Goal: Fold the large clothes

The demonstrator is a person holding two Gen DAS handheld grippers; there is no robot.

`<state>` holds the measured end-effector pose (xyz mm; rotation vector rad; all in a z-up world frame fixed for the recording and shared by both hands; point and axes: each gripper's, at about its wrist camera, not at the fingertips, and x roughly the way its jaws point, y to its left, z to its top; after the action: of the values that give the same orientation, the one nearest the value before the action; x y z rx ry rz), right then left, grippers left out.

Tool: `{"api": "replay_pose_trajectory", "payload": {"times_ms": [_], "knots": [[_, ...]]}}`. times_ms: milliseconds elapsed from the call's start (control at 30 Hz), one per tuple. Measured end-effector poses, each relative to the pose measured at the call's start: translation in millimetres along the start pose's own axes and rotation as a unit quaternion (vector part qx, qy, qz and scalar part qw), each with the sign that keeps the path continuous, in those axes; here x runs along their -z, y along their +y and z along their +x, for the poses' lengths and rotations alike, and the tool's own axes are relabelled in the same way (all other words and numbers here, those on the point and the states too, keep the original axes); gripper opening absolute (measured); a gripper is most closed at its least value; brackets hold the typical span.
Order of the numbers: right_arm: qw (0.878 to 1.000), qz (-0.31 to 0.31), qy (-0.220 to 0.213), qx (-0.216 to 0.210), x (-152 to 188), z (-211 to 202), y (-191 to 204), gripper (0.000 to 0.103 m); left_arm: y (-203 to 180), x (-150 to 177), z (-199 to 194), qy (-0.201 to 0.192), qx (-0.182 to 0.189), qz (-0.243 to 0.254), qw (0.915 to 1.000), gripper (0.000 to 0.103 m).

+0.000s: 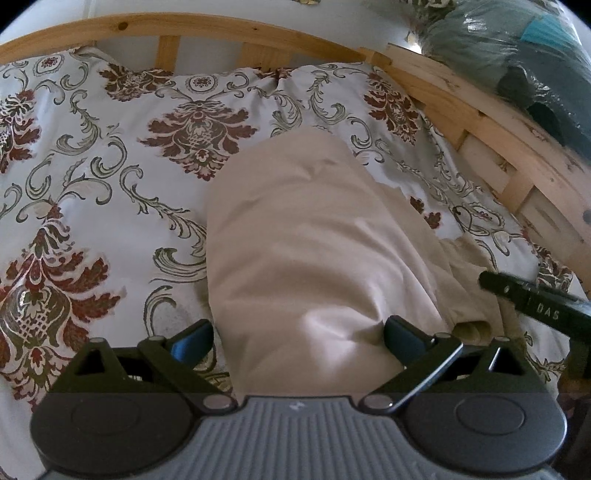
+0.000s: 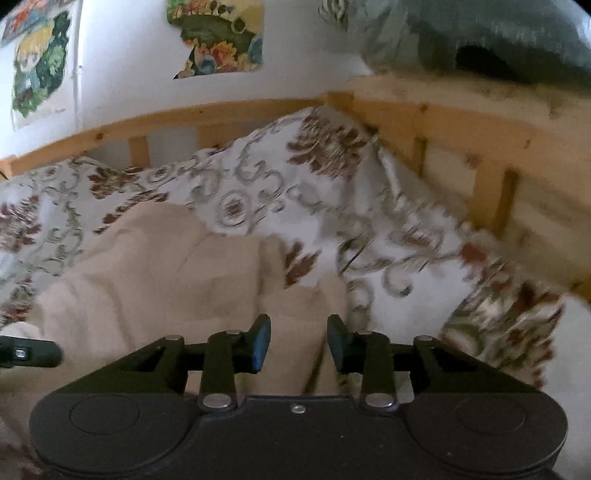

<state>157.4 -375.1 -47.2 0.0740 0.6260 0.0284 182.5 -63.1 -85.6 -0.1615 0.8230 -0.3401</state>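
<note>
While the beige garment (image 1: 317,236) lies along the floral bedspread (image 1: 110,177) inside the wooden bed rail (image 1: 184,26), we hold the left gripper (image 1: 299,336) spread wide over its near end. Our right gripper (image 2: 298,343) is half narrowed around a cloth fold, not yet pinching. We should gather both layers squarely before lifting.

The right gripper (image 1: 532,302) bears the white letters "DAS".

Motion blurs the patterned bedspread (image 2: 424,258) at right.
</note>
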Motion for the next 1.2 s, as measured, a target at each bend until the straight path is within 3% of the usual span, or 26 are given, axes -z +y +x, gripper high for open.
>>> {"api": "replay_pose_trajectory", "payload": {"times_ms": [100, 233, 367, 400, 433, 500, 600, 633, 767, 867, 933, 1033, 1067, 1167, 1200], "knots": [[0.999, 0.021, 0.013, -0.02, -1, -1, -1, 0.035, 4, 0, 0, 0.0, 0.005, -0.009, 0.9999, 0.101], [0.998, 0.045, 0.052, 0.007, 4, 5, -7, 0.038, 9, 0, -1, 0.003, 0.014, -0.021, 0.9997, 0.101], [0.995, 0.078, 0.06, -0.019, 7, 11, -15, 0.034, 11, 0, 1, 0.007, 0.019, -0.035, 0.9992, 0.103], [0.995, 0.081, 0.049, -0.02, 7, 10, -14, 0.019, 13, 0, 1, 0.009, 0.022, -0.041, 0.9989, 0.103], [0.997, 0.074, 0.031, -0.021, 4, 7, -12, 0.012, 14, -2, 1, 0.009, 0.027, -0.047, 0.9985, 0.102], [1.0, 0.018, -0.02, -0.009, -3, 2, -2, 0.005, 14, -6, -3, 0.001, 0.037, -0.054, 0.9978, 0.101], [0.994, -0.071, -0.08, 0.025, -13, 11, 14, 0.003, 15, -15, -13, -0.023, 0.06, -0.065, 0.9958, 0.101], [0.994, -0.075, -0.077, 0.032, -14, 19, 13, 0.003, 17, -18, -15, -0.029, 0.067, -0.07, 0.9949, 0.102], [0.998, -0.052, 0.002, 0.043, -3, 52, -2, 0.003, 30, -22, -13, -0.036, 0.061, -0.094, 0.9931, 0.102], [0.997, -0.061, 0.013, 0.048, -3, 44, 2, 0.004, 50, -18, -2, -0.018, 0.075, -0.143, 0.9867, 0.102], [0.998, -0.044, 0.016, 0.043, -2, 36, 1, 0.007, 61, -16, 13, 0.024, 0.092, -0.164, 0.9818, 0.103], [1.0, 0.001, 0.002, 0.03, -4, 20, -10, 0.021, 69, -11, 23, 0.042, 0.113, -0.18, 0.9763, 0.103], [0.999, 0.022, -0.006, 0.025, -6, 15, -15, 0.028, 68, -11, 24, 0.043, 0.112, -0.176, 0.9769, 0.103], [0.995, 0.095, -0.008, 0.012, -6, 9, -35, 0.061, 64, -12, 27, 0.042, 0.105, -0.161, 0.9805, 0.103], [0.993, 0.121, 0.003, -0.002, -5, 13, -41, 0.062, 62, -13, 28, 0.042, 0.103, -0.159, 0.9809, 0.103]]}}
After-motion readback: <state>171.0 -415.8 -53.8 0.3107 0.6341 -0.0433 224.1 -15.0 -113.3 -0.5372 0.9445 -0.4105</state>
